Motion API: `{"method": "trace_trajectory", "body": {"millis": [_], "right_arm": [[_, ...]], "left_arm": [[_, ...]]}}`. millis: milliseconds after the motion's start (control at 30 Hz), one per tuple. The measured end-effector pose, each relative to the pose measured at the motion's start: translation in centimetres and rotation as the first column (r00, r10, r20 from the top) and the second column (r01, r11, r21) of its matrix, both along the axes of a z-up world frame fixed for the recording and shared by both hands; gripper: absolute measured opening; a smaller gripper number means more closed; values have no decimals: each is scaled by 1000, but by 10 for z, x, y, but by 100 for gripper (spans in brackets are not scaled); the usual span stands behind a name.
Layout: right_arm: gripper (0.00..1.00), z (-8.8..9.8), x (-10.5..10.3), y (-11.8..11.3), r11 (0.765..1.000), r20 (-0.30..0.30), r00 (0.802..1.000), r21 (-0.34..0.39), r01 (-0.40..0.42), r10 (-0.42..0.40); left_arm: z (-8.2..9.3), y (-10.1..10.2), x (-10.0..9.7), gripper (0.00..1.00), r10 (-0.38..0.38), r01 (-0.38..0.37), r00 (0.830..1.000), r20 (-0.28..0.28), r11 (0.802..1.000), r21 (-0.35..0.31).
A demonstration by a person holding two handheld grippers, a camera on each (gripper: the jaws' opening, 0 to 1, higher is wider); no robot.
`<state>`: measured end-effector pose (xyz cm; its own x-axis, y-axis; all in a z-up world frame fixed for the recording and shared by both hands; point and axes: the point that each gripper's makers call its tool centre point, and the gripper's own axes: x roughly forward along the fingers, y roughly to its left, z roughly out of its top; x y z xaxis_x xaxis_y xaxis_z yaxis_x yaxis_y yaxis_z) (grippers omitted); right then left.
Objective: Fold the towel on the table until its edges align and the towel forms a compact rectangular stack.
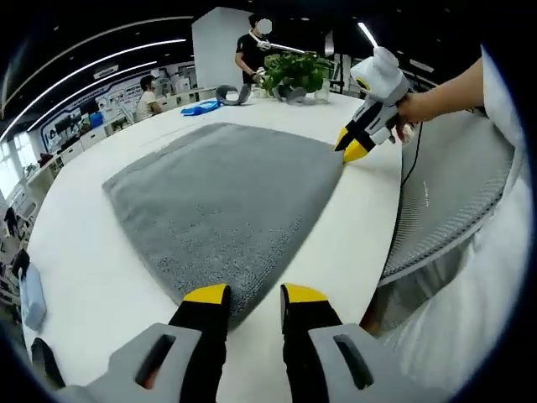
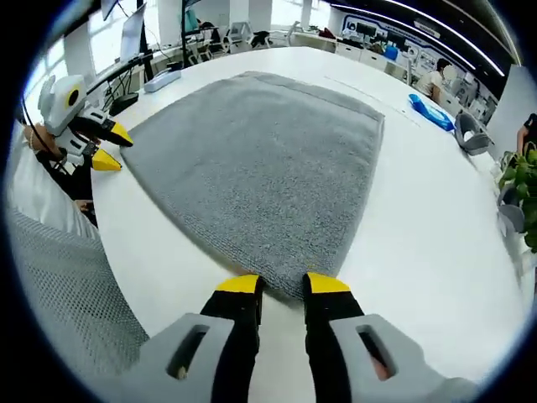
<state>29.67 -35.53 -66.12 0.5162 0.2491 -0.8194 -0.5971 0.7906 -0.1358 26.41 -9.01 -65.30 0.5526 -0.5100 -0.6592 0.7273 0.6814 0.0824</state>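
Nearest my left gripper (image 1: 254, 294), at six o'clock in its view, is one corner of the grey towel (image 1: 222, 197), which lies flat and unfolded on the white table (image 1: 92, 285); the jaws stand spread just over that corner. My right gripper (image 2: 283, 284) is likewise spread at the neighbouring corner. Beyond the towel, at twelve o'clock in the left gripper view, I see a potted plant (image 1: 295, 74), a blue cloth (image 1: 200, 107) and a grey curved object (image 1: 233, 94). A mesh chair back (image 1: 457, 193) crowds the table edge at three o'clock.

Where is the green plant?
In the left gripper view, the plant sits at the far end of the white table, beyond the grey towel, near a standing person.
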Motion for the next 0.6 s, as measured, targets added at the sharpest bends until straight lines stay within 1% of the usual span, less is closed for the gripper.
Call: {"method": "trace_trajectory", "body": {"millis": [33, 67, 100, 133, 200, 267, 333, 367, 400, 433, 500, 600], "right_arm": [[4, 0, 2, -5, 999, 18, 1000, -40, 5, -5], [4, -1, 1, 3, 1000, 8, 1000, -9, -3, 3], [4, -1, 1, 2, 1000, 5, 1000, -8, 22, -22], [4, 0, 2, 2, 999, 5, 1000, -11, 30, -30], [3, 0, 1, 2, 999, 10, 999, -18, 36, -36], [2, 0, 1, 2, 999, 15, 999, -23, 36, -36], [1, 1, 1, 1, 999, 10, 999, -20, 45, -44], [1, 2, 0, 2, 998, -3, 998, -15, 57, -57], [1, 3, 0, 2, 998, -13, 998, -9, 68, -68], [1, 4, -1, 3, 997, -17, 997, -5, 79, -79], [1, 5, -2, 3, 996, -17, 996, -4, 86, -86], [1, 8, -3, 3, 993, -26, 993, 16, 115, -115]], "left_arm": [[-1, 1, 2, 17, 4, -4, 1000, 4, 1000, 6], [-1, 3, 3, 15, 12, -12, 1000, 13, 1000, 15], [0, 2, 3, 15, 12, -12, 1000, 12, 1000, 14], [0, 2, 3, 15, 12, -12, 1000, 13, 1000, 15], [1, 4, 5, 13, 14, -15, 999, 34, 999, 29], [1, 4, 5, 11, 13, -14, 999, 39, 999, 37], [2, 5, 6, 7, 22, -24, 999, 35, 998, 54], [2, 5, 7, 6, 25, -27, 999, 31, 998, 56], [3, 6, 7, 5, 39, -40, 999, 17, 997, 59], [3, 7, 8, 5, 59, -59, 998, 2, 997, 57], [3, 8, 8, 4, 72, -71, 997, -13, 996, 56], [5, 9, 6, 4, 72, -71, 997, -18, 995, 66]]}}
